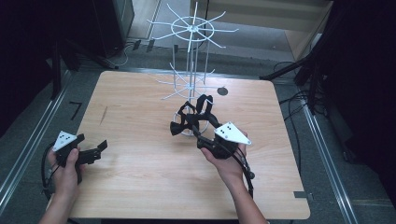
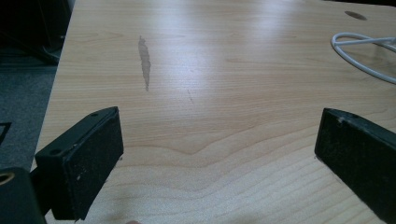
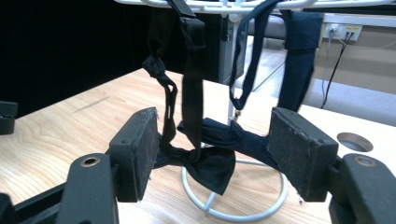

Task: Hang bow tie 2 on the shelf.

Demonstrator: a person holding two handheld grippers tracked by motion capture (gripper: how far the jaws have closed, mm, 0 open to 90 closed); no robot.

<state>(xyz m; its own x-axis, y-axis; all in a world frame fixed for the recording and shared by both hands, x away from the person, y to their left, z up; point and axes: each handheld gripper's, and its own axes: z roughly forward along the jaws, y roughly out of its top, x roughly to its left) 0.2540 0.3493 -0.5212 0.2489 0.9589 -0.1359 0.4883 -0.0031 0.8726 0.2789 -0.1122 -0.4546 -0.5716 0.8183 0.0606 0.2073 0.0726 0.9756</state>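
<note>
The black fabric bow tie (image 3: pixel 205 163) hung on the white wire rack (image 1: pixel 191 32) was judged just released; right gripper (image 3: pixel 215 154) fingers stood apart, left gripper (image 2: pixel 219 158) fingers released over the counter (image 2: pixel 224 70); withdrawal was called for next

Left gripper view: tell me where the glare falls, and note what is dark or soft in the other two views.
Left gripper view: a pale sheen washes the table at top centre; the near jaws look soft. High view: the table is evenly lit, its surroundings almost black. Right gripper view: the bow ties hang dark against a black background at left, their folds hard to read.
</note>
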